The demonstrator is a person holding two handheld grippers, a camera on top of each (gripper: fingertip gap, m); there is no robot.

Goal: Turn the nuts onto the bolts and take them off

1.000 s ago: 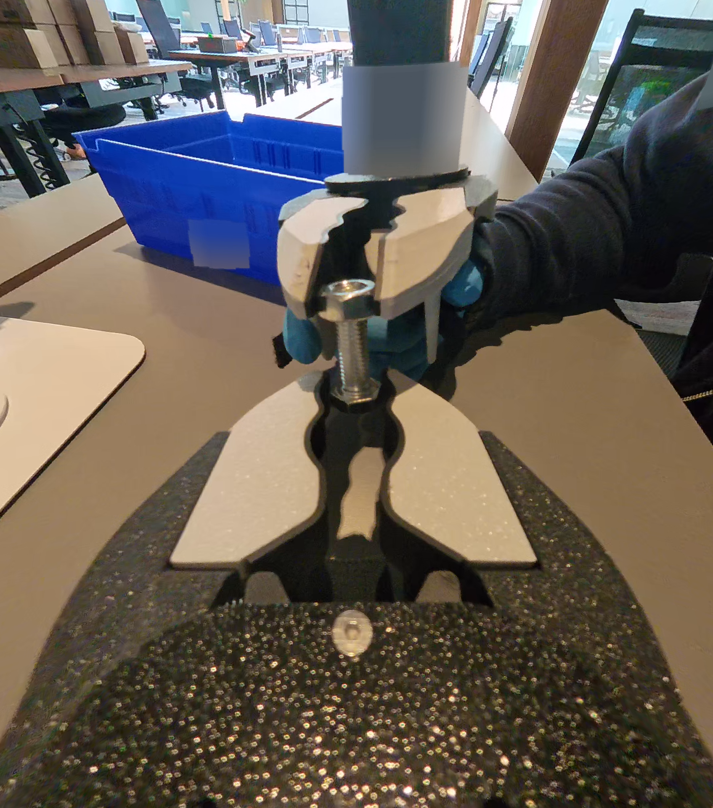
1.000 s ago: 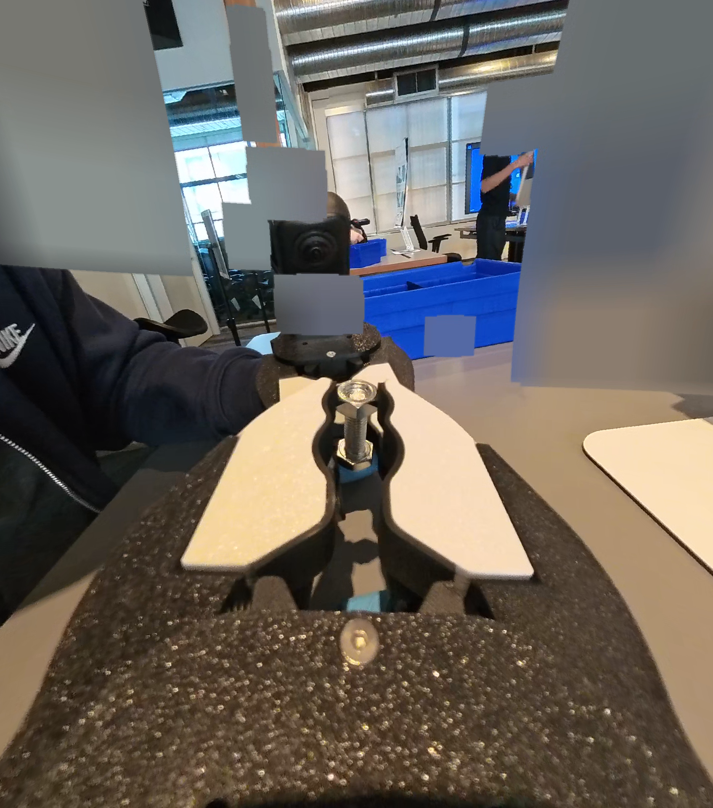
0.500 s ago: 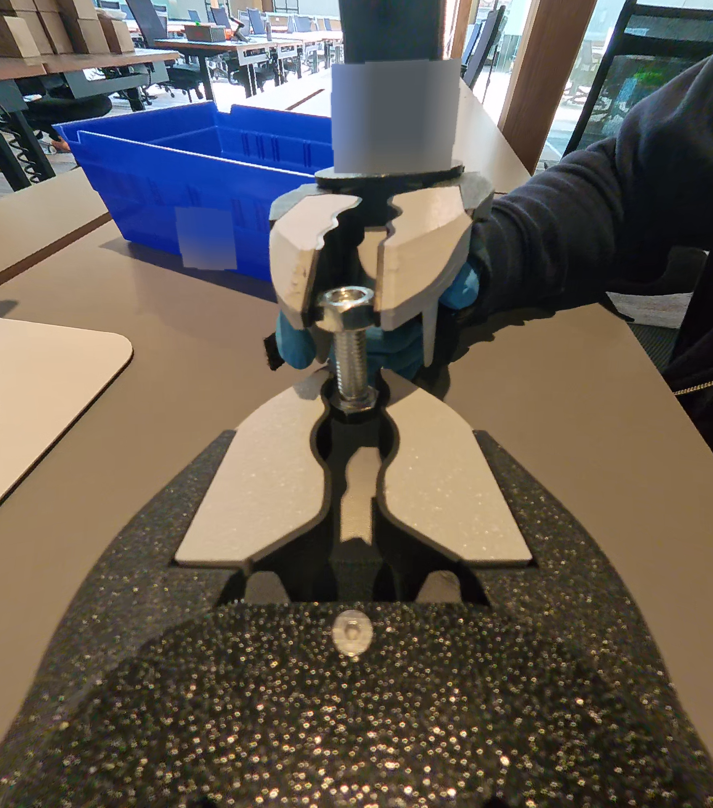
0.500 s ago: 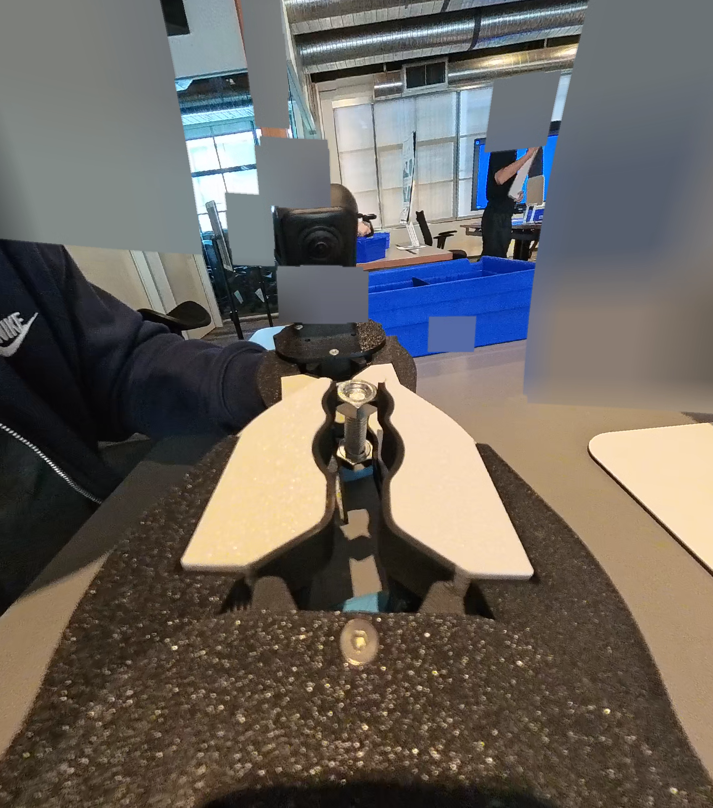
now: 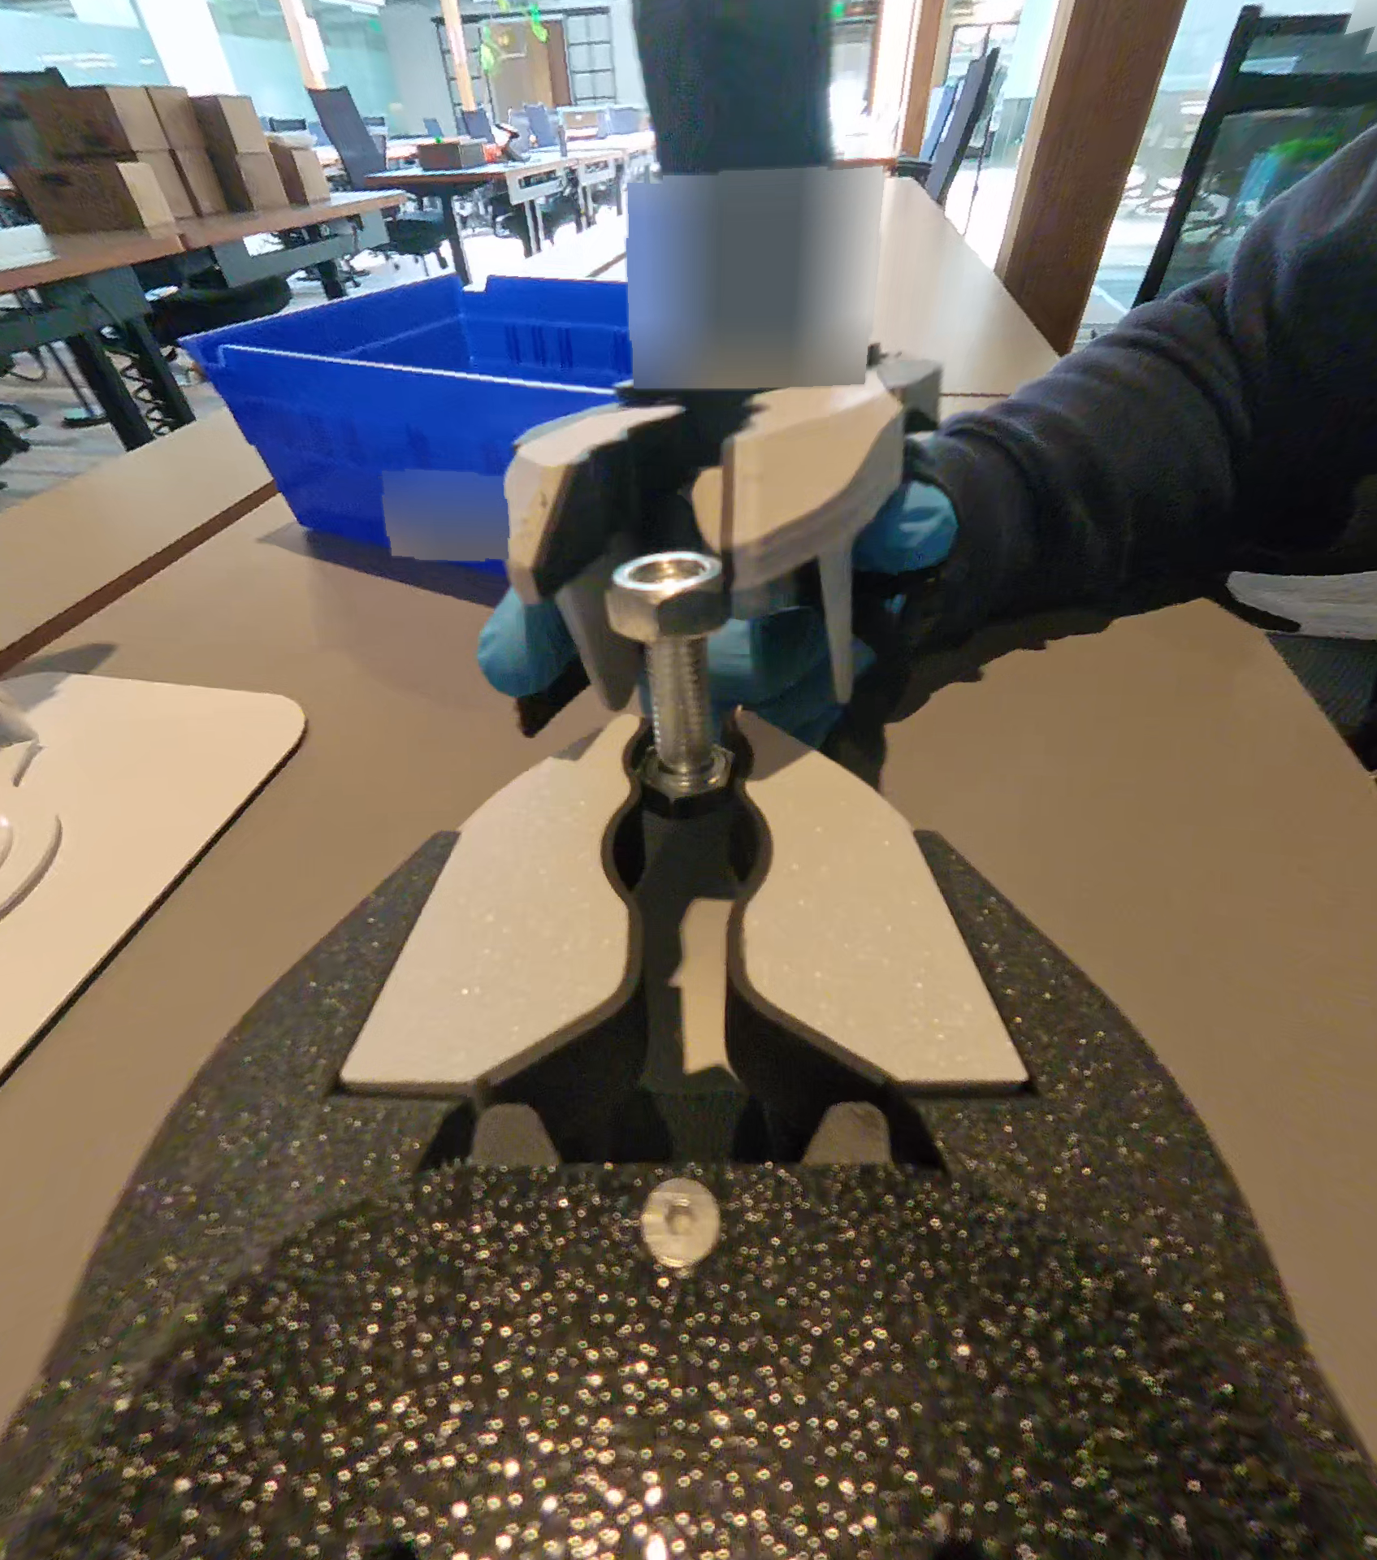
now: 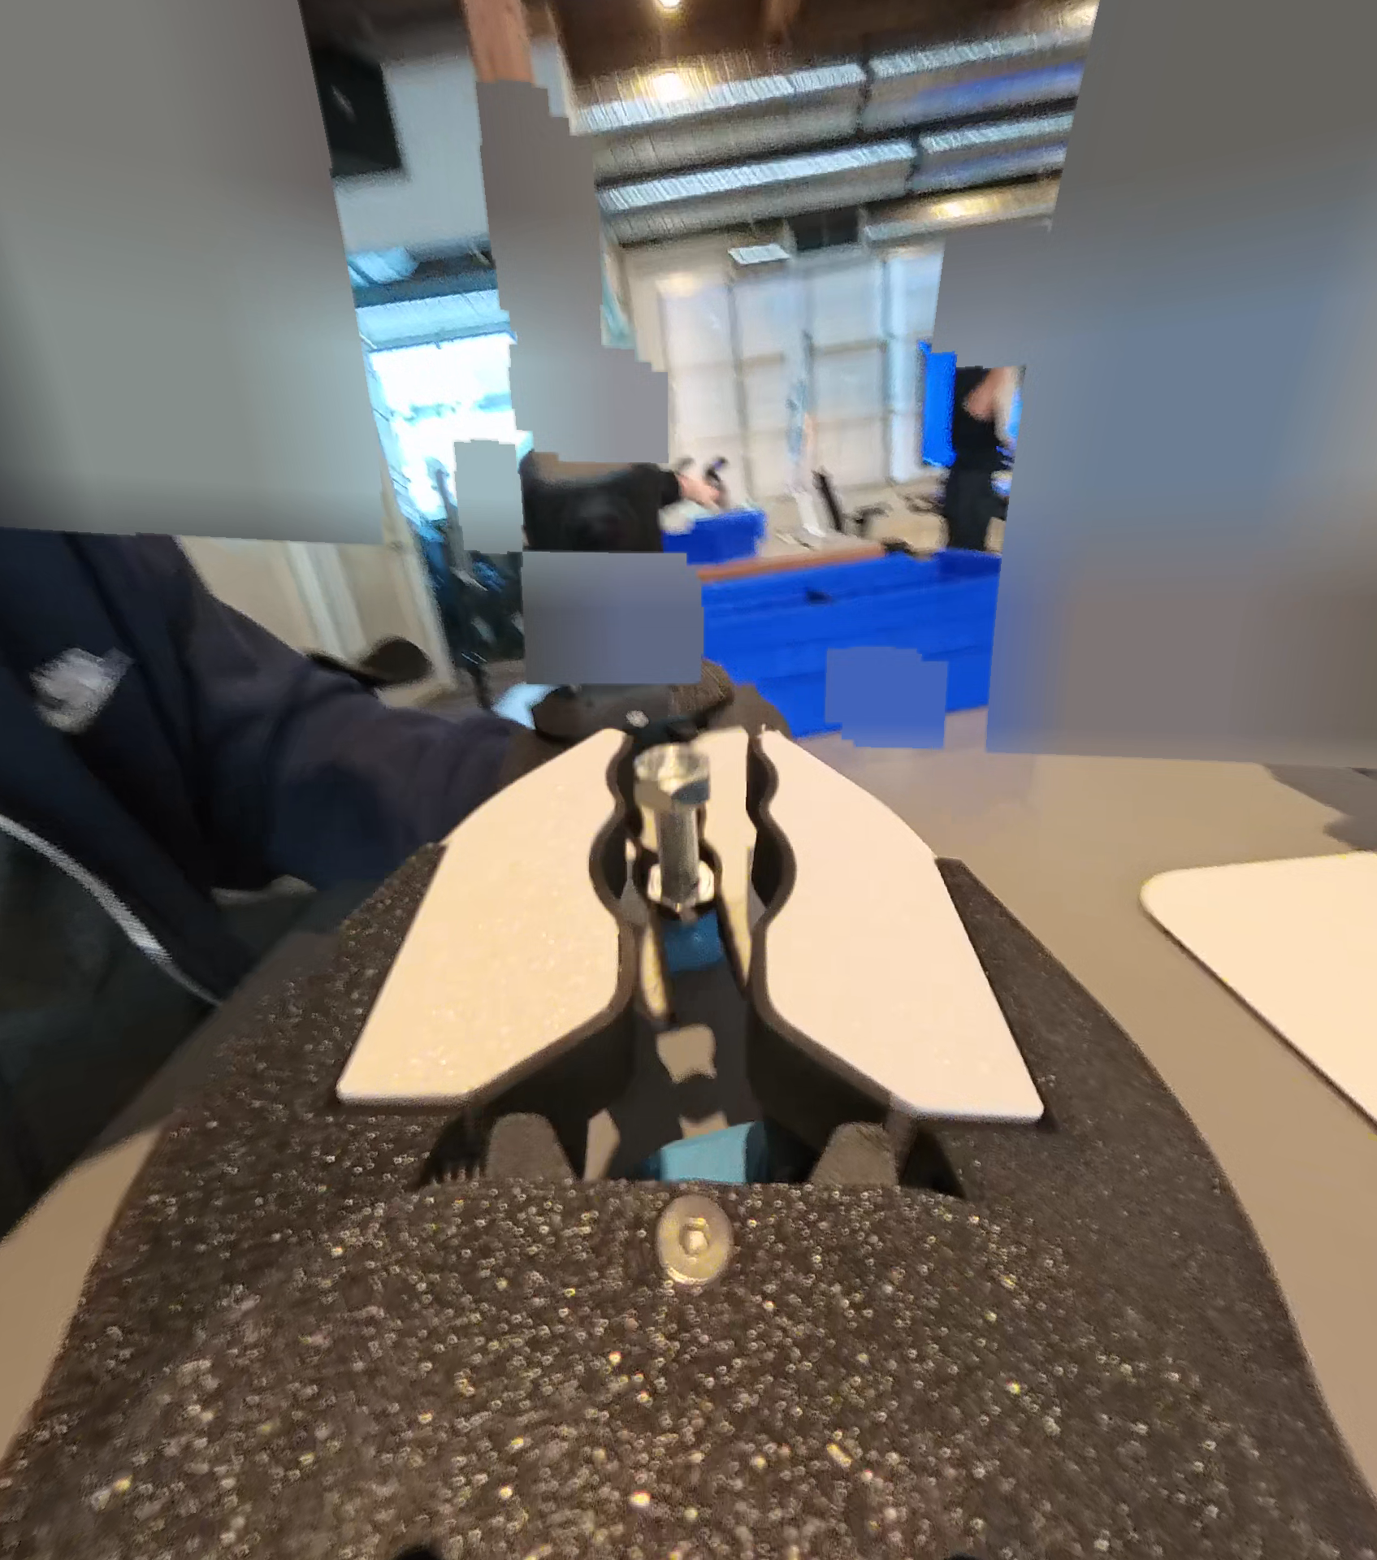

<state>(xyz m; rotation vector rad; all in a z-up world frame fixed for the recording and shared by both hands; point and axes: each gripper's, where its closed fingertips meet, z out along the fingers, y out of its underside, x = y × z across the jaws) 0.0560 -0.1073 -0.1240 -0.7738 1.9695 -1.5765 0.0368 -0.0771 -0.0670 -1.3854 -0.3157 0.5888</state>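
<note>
Centre frame in the left wrist view, a steel bolt (image 5: 675,675) stands upright between the two tools. The left claw (image 5: 683,781) is closed on the hex nut (image 5: 685,772) at the bolt's lower end, gripping its flats in the notch near the fingertips. Above it, the right claw (image 5: 668,608) comes in from the upper middle of the frame and pinches the bolt's hex head between its tips; a blue-gloved hand (image 5: 904,540) holds that tool.

The right wrist view, which is blurred, shows the same pair from the opposite side: the bolt (image 6: 675,831) sits in the gap of the right claw (image 6: 672,781), head uppermost, with the nut (image 6: 678,886) lower down the shank and the other tool's fingers around it.

Holding one part in each claw, clear of the grey worktop (image 5: 1090,802), likely lets one tool be twisted against the other so the nut travels along the thread. Most of the thread between head and nut is exposed, so the nut seems near the tip; whether it is going on or coming off cannot be told.

A blue bin (image 5: 381,380) stands at the upper left, and a white base plate (image 5: 161,785) lies at the left edge.
</note>
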